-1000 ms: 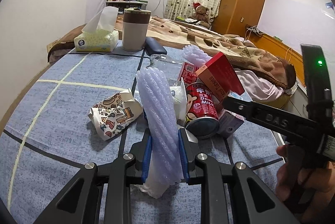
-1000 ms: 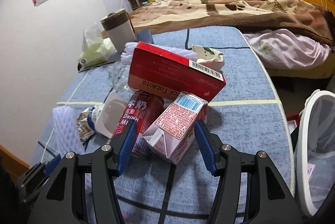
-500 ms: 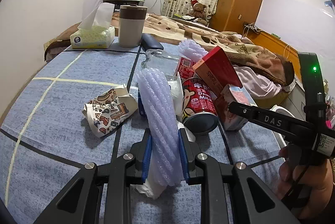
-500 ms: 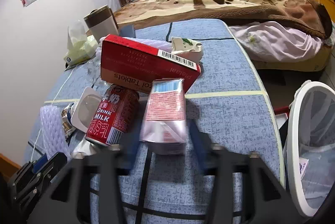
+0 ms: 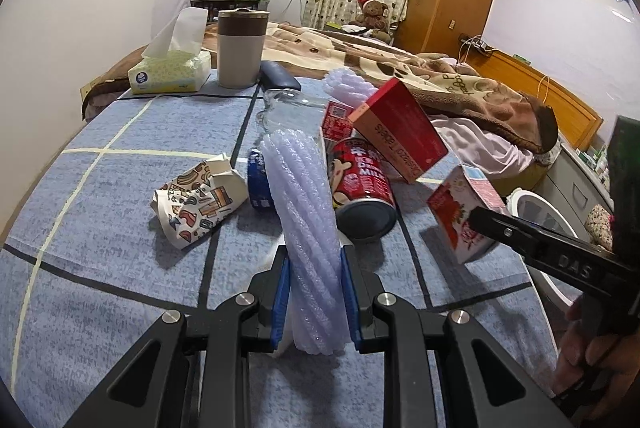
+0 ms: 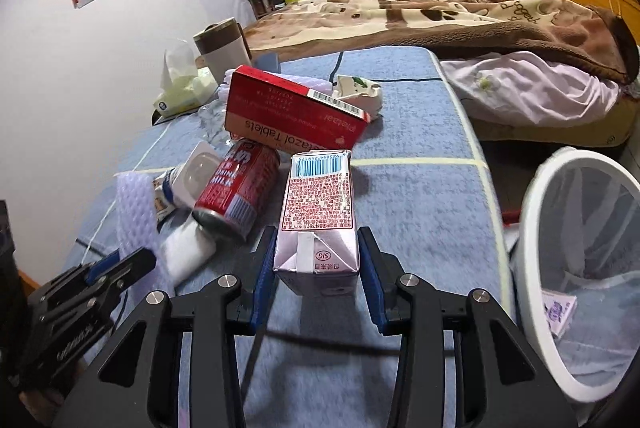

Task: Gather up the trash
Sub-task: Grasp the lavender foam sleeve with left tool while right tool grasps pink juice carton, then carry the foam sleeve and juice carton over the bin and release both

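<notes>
Left gripper point(image 5: 314, 302) jaws clamping foam sleeve point(image 5: 306, 228), right gripper point(image 6: 318, 290) jaws gripping carton point(image 6: 318, 212), milk can point(image 6: 236, 196) beside, bin point(image 6: 536, 228) right.

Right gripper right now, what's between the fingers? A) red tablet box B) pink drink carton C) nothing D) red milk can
B: the right gripper has its blue-padded fingers pressed on both sides of the pink drink carton, lifted off the blue table.
</notes>
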Tool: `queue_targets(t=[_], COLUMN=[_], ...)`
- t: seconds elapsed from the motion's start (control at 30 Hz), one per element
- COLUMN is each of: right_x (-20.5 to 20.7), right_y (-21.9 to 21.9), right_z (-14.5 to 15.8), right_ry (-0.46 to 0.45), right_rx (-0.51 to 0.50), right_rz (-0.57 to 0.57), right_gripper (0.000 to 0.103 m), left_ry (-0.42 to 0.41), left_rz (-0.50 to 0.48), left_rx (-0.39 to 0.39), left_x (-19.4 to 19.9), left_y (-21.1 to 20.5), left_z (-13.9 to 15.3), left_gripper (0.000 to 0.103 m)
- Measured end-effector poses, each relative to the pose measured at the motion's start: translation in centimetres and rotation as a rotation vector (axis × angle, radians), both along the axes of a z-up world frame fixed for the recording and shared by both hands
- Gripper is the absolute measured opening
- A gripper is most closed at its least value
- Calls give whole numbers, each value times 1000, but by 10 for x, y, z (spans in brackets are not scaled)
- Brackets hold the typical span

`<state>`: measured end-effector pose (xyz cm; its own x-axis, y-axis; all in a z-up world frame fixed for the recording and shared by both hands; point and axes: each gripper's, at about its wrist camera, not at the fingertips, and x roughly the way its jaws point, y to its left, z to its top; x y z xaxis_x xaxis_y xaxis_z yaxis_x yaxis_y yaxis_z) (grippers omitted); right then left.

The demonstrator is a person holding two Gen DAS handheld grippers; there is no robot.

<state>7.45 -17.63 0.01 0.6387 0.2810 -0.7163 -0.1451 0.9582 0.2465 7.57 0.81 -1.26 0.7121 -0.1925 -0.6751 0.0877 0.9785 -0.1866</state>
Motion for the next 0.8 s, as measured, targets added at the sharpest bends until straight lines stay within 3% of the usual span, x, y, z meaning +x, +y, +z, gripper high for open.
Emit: queue_targets(t=[0.8], right_x=[-32], right_y=[-53], right_z=[10], right_ry=[-51], right_rx=[10], right_rz=[-89], right_gripper=[40], left_ry=[-8], left_rz=[-110], left_rx=[14], left_x=[-19], left_y=[-56], left_z=[16], left_gripper=[25])
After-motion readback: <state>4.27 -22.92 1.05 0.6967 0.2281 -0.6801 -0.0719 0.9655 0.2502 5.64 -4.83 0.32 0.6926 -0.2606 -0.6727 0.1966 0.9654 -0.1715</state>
